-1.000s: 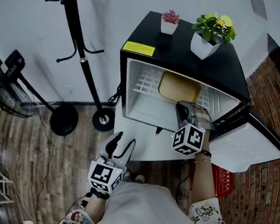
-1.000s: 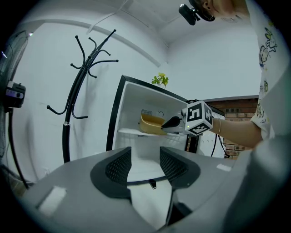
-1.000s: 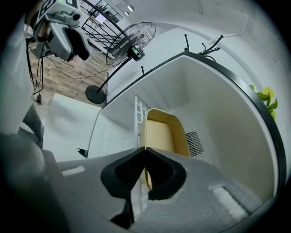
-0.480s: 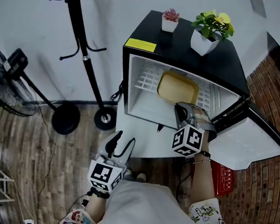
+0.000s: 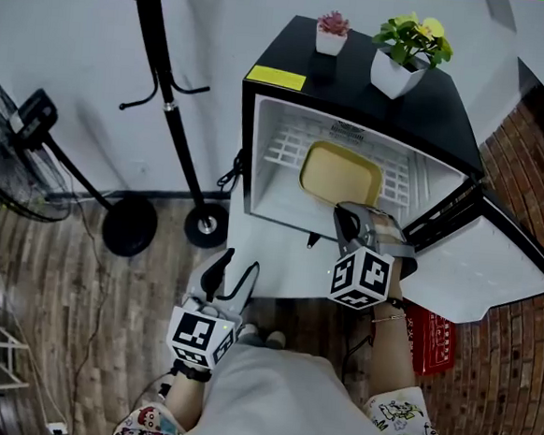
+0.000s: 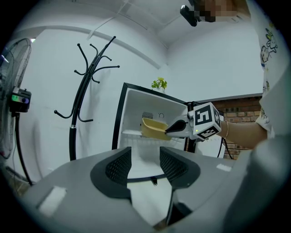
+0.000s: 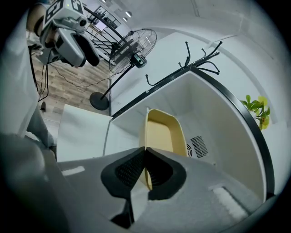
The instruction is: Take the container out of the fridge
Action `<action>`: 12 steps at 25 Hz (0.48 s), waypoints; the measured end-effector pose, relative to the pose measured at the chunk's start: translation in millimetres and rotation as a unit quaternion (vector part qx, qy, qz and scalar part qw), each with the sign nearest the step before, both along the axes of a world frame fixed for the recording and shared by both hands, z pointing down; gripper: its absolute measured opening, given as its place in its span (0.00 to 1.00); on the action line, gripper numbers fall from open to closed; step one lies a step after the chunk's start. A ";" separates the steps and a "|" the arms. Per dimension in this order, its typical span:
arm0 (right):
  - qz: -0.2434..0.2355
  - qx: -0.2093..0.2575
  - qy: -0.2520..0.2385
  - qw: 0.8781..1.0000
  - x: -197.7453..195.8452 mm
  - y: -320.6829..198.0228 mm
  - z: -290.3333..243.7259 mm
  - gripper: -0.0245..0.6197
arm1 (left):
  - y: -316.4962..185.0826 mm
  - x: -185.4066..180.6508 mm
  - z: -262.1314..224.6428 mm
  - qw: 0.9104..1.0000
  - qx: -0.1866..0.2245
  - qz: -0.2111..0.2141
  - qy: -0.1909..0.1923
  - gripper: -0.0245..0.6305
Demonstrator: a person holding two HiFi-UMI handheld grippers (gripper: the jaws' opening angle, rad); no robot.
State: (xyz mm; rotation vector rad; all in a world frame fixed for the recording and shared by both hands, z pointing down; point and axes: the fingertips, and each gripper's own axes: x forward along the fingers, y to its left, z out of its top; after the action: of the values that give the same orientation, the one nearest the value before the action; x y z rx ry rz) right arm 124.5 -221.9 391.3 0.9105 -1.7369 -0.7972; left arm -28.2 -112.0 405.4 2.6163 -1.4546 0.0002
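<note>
Head view looks down on a small black fridge (image 5: 357, 87), its white-lined door (image 5: 479, 270) swung open to the right. A black coat stand (image 5: 168, 110) and a floor fan (image 5: 5, 153) stand well apart to its left. On the fridge top sit 2 white pots, 1 with a yellow-flowered plant (image 5: 407, 54) and 1 smaller with a pink plant (image 5: 331, 34). The yellow container (image 5: 339, 173) is inside the compartment, over the white wire shelf (image 5: 286, 152), and its inside shows only bare yellow. The right gripper (image 5: 343, 213) reaches into the opening, and its jaws are pinched together on the container's near rim. The left gripper (image 5: 235, 267) hangs in front of the fridge, well apart from it, jaws spread with nothing between them.
</note>
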 end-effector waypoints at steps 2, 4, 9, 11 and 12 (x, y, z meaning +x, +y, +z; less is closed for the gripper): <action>-0.001 -0.003 -0.004 1.000 -1.5 5.2 3.5 0.05 | 1.4 -1.8 0.5 1.000 0.000 -0.002 0.000 0.33; 0.000 -0.007 -0.007 1.000 -1.9 10.9 7.6 0.05 | 3.0 -3.1 1.2 1.000 0.000 -0.003 -0.001 0.33; 0.000 -0.015 -0.018 1.000 -4.0 26.0 14.3 0.05 | 5.4 -5.7 2.1 1.000 -0.002 -0.005 -0.003 0.33; 0.001 -0.019 -0.024 1.000 -4.8 32.0 17.2 0.05 | 5.6 -5.8 1.9 1.000 -0.004 -0.006 -0.003 0.33; 0.001 -0.022 -0.027 0.999 -5.4 34.9 19.0 0.05 | 5.6 -5.9 3.1 1.000 -0.005 -0.005 -0.003 0.33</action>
State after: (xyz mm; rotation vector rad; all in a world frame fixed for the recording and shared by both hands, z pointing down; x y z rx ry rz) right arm 119.1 -187.1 410.3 0.9125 -1.7938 -0.7364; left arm -34.1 -106.4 408.5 2.6033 -1.4665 0.0151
